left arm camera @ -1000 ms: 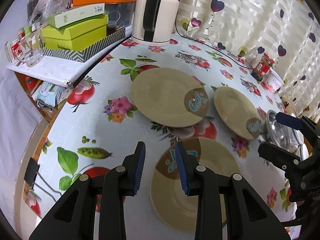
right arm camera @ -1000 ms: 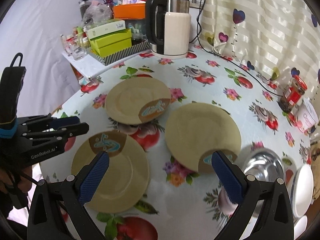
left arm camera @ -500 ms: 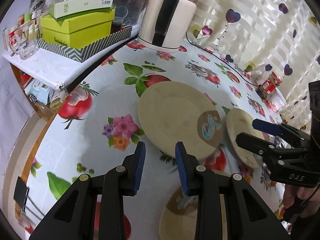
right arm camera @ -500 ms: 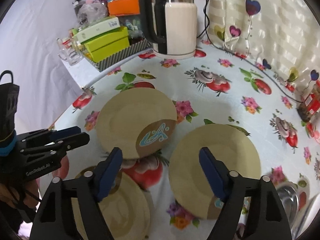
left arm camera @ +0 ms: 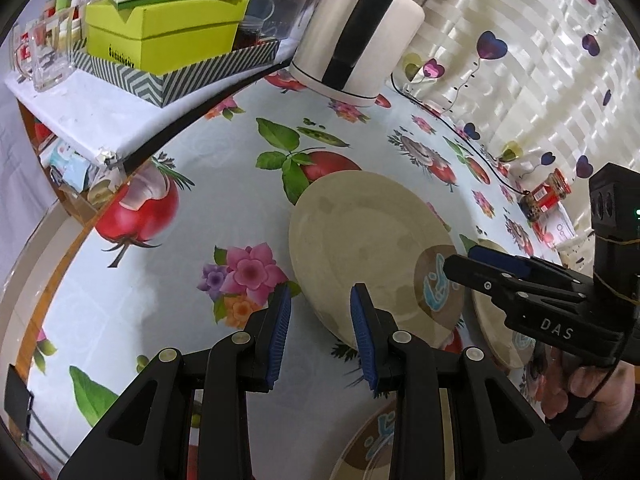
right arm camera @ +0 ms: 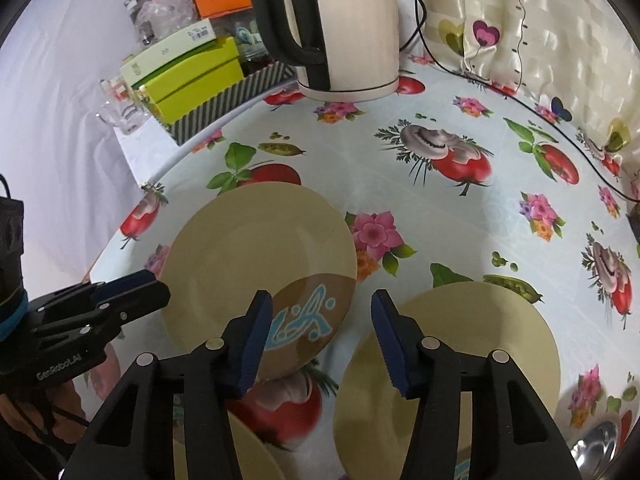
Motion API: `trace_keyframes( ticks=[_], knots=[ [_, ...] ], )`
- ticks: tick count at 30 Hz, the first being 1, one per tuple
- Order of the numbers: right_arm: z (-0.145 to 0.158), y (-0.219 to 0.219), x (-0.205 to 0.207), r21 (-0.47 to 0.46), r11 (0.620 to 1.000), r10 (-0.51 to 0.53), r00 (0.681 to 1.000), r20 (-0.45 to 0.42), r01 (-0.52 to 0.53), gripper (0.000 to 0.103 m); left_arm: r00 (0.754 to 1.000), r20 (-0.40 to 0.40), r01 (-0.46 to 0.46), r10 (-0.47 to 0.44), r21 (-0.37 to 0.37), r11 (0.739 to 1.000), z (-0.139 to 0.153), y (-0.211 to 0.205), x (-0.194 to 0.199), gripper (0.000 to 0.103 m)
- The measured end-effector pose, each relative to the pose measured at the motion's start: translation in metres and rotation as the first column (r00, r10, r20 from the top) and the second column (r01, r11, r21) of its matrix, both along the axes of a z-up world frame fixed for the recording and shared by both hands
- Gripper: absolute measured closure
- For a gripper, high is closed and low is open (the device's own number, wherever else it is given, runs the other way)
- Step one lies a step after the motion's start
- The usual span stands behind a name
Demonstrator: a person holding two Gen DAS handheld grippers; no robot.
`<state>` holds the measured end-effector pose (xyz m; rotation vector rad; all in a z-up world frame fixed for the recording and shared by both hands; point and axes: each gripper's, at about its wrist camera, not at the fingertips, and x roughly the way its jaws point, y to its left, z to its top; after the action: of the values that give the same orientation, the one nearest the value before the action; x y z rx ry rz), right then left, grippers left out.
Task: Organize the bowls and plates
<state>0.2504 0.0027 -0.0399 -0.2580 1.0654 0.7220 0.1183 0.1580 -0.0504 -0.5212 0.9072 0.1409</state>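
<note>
A beige plate with a brown patch and blue motif (left arm camera: 360, 248) (right arm camera: 256, 276) lies on the fruit-print tablecloth. My left gripper (left arm camera: 320, 332) is open and empty at the plate's near-left rim; it shows at the left of the right wrist view (right arm camera: 136, 288). My right gripper (right arm camera: 320, 340) is open and empty just above the plate's brown patch, and shows at the right of the left wrist view (left arm camera: 492, 268). A second beige plate (right arm camera: 460, 360) lies to the right. A third one (left arm camera: 372, 444) is partly hidden under the left gripper.
A white electric kettle (right arm camera: 352, 28) with its cord stands at the back. Green boxes in a striped tray (left arm camera: 168, 44) and glass mugs (left arm camera: 40, 56) sit on a side shelf at left. A steel bowl (right arm camera: 600, 444) is at bottom right. A red jar (left arm camera: 548, 192) stands by the curtain.
Both grippers have moved forward toward the far-left plate, which now fills the middle of both views. The right gripper's jaws have narrowed but stay open.
</note>
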Motion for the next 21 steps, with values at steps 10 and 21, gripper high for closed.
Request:
trace_keyframes(
  ticks=[10,21],
  knots=[
    [-0.015,0.003,0.016,0.003,1.000,-0.012,0.999,-0.043,0.012,0.067,1.000,-0.002,-0.001,0.001,-0.024,1.000,-0.009,0.003,0.006,0.071],
    [-0.020,0.003,0.020,0.020,1.000,-0.020,0.998,-0.065,0.022,0.076,1.000,0.001,0.002,-0.002,-0.005,1.000,-0.006,-0.001,0.008,0.076]
  ],
)
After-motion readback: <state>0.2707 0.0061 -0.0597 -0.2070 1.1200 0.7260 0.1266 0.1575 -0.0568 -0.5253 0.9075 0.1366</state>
